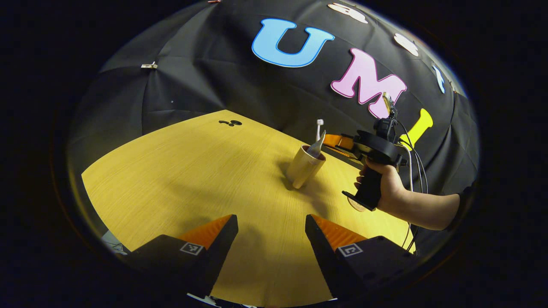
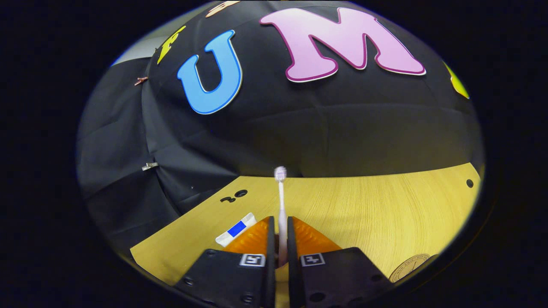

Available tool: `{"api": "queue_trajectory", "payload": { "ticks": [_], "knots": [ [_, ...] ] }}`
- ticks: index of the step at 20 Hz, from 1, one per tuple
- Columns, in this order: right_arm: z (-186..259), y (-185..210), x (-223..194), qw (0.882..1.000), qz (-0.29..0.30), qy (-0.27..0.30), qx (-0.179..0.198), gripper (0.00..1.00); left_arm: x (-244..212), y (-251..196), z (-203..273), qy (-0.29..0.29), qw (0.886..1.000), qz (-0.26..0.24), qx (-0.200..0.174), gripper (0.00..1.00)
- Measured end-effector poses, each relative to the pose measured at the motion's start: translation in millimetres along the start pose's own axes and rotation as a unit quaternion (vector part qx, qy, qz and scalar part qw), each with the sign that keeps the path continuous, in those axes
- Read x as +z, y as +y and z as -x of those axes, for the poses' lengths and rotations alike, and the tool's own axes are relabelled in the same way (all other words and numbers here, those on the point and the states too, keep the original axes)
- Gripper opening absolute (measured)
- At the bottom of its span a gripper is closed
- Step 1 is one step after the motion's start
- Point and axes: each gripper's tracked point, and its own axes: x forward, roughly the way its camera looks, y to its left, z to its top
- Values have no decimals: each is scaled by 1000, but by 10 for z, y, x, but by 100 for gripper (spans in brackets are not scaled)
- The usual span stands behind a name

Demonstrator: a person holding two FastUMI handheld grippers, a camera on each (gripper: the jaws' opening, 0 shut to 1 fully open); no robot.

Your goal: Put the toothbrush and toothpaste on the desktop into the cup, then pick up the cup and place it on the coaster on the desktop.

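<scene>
Wood-grain desktop (image 1: 180, 179), tapered cup (image 1: 303, 167)

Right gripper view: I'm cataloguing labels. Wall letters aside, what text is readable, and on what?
Coaster: ringed lettering, too small to read.
Toothpaste: blue block, no legible words.
Square tags on the right gripper: patterns, not words.

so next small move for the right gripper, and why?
Probably open the right gripper and release: its fingers clamp the white toothbrush, which in the left gripper view stands in the tan cup beside the toothpaste tube. Left gripper is open.
</scene>
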Motion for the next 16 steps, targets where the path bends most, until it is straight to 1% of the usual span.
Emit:
{"api": "queue_trajectory", "payload": {
  "ticks": [1,2,3,5,8,11,12,16],
  "knots": [
    [48,-23,-14,1000,-6,0,-2,15,-8,-33,-1,-1,1000,0,-1,98],
    [130,-70,16,1000,-9,-2,-8,36,9,-67,-6,-2,1000,0,-3,98],
    [210,-130,62,1000,-12,-6,-14,35,20,-105,-25,-4,1000,-1,-6,98],
    [395,-241,126,999,-24,-13,-21,43,72,-169,-62,-6,1000,-4,-10,98],
    [688,-517,252,998,-34,-21,-42,92,214,-278,-163,-10,1000,-18,-16,98],
    [990,-885,364,996,-35,-29,-74,94,396,-393,-306,-10,999,-39,-23,98],
    [1083,-1012,391,995,-35,-29,-86,98,471,-420,-362,-11,998,-50,-23,98],
    [1479,-1544,480,990,-40,-33,-133,98,678,-541,-607,5,995,-99,-20,98]
  ]
}}
